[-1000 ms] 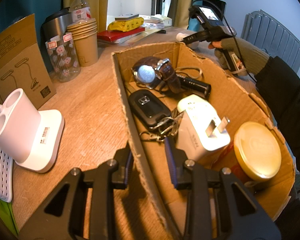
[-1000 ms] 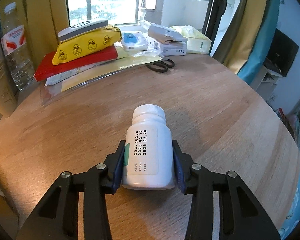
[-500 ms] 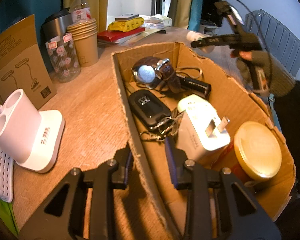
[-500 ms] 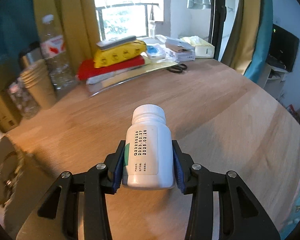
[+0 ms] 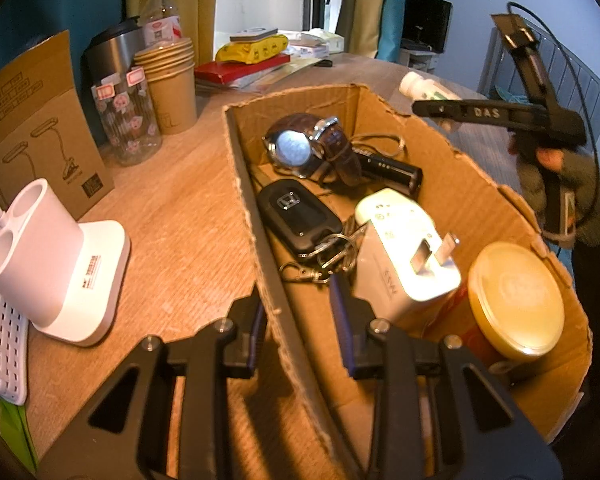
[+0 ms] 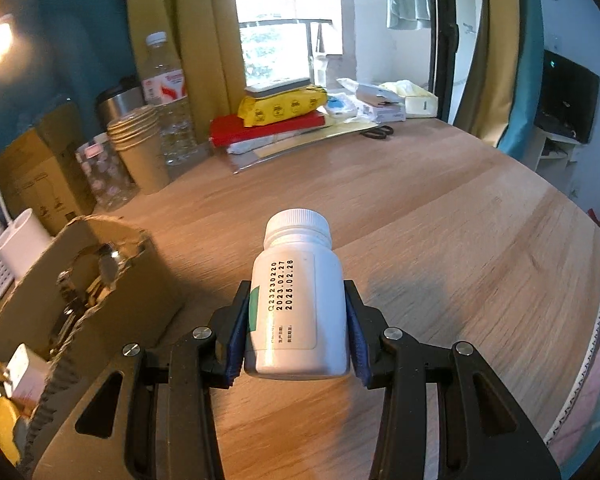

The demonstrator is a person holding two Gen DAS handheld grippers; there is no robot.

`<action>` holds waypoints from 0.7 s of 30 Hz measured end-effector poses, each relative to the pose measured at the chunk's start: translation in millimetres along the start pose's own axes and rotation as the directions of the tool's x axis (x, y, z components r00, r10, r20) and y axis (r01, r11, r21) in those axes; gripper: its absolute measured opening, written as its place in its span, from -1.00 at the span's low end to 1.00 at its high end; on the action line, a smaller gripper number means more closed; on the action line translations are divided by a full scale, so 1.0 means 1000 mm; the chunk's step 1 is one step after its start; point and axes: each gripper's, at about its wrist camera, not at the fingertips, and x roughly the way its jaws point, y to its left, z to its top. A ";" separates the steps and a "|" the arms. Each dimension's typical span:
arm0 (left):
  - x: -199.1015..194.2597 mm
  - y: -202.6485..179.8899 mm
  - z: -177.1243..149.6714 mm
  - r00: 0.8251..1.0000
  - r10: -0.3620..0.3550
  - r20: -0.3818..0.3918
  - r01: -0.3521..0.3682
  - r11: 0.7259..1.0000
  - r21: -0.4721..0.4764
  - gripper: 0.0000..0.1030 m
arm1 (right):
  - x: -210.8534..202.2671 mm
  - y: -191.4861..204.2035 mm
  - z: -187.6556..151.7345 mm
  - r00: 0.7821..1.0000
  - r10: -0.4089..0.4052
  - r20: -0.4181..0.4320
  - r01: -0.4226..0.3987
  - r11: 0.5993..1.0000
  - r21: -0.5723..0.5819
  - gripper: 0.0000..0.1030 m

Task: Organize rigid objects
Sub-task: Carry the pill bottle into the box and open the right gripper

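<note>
Wooden table (image 6: 440,240), right gripper (image 6: 296,332) clamping white bottle (image 6: 298,300)

The pill bottle (image 6: 300,300) is white with a white cap, a green patch at its label's edge and black printed digits. The right gripper (image 6: 298,334) is black with blue pads (image 6: 236,328). The cardboard box (image 5: 480,196) is plain brown; inside lie a black car key fob (image 5: 296,216), a watch (image 5: 300,148) with a dark brown strap and silvery face, a white plug adapter (image 5: 408,252) and a tin with a pale yellow lid (image 5: 516,300). The tabletop (image 6: 440,220) is light wood grain. Behind stand tan paper cups (image 5: 172,80), a clear jar with pink motifs (image 5: 128,120), a yellow packet (image 6: 280,106) on a red book (image 6: 268,126), mustard curtains (image 6: 204,40) and a teal wall (image 6: 60,40).
</note>
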 end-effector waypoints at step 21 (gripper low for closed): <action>0.000 0.000 0.000 1.000 0.000 0.000 0.000 1.000 0.000 -0.39 | -0.073 0.079 -0.017 0.981 0.165 0.099 -0.155 0.982 -0.106 -0.13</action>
